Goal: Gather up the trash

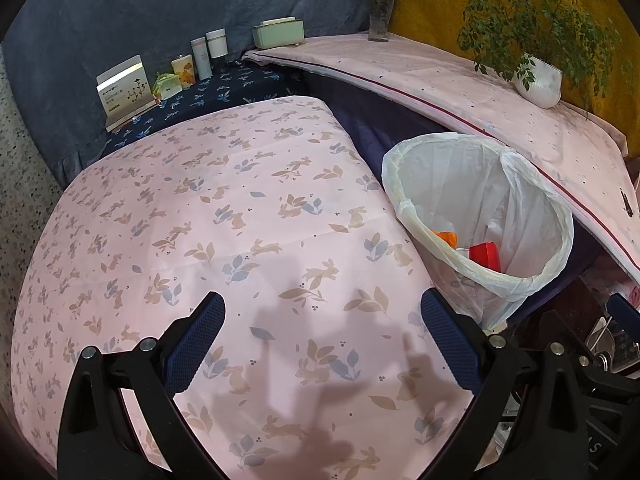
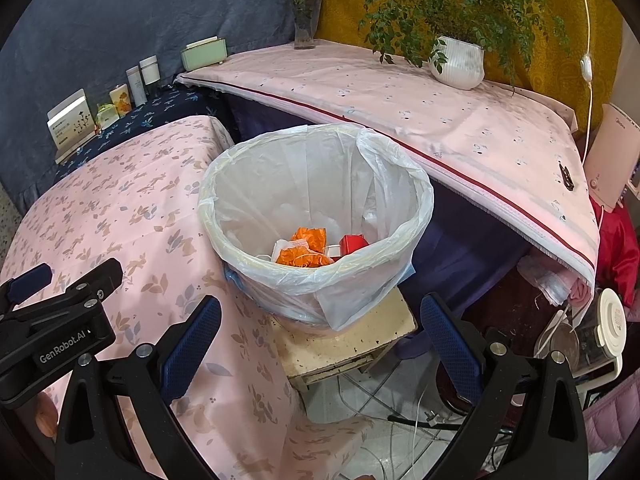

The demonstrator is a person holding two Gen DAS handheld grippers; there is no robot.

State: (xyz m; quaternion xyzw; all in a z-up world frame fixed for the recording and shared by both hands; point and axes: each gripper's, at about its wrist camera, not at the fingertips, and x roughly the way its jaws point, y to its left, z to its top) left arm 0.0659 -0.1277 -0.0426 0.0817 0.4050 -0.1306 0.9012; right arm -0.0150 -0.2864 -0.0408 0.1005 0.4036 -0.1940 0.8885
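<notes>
1. While both tools hang in the air, the left gripper (image 1: 322,312) has its jaws spread wide and empty over the pink rabbit-print cloth (image 1: 224,208).
2. Beside it, the right gripper (image 2: 320,316) is likewise spread with nothing between its fingers, above a pale stool (image 2: 352,344).
3. On that stool stands the waste bin (image 2: 316,204), lined with a white plastic bag (image 2: 384,160), just beside the rabbit-print surface.
4. At the bin's bottom lies the trash: orange wrappers (image 2: 306,250), a red box (image 2: 353,243) and pale scraps.
5. Farther back, a second pink-covered table (image 2: 420,112) carries a potted plant (image 2: 458,62) and a flower vase (image 2: 305,24).
</notes>
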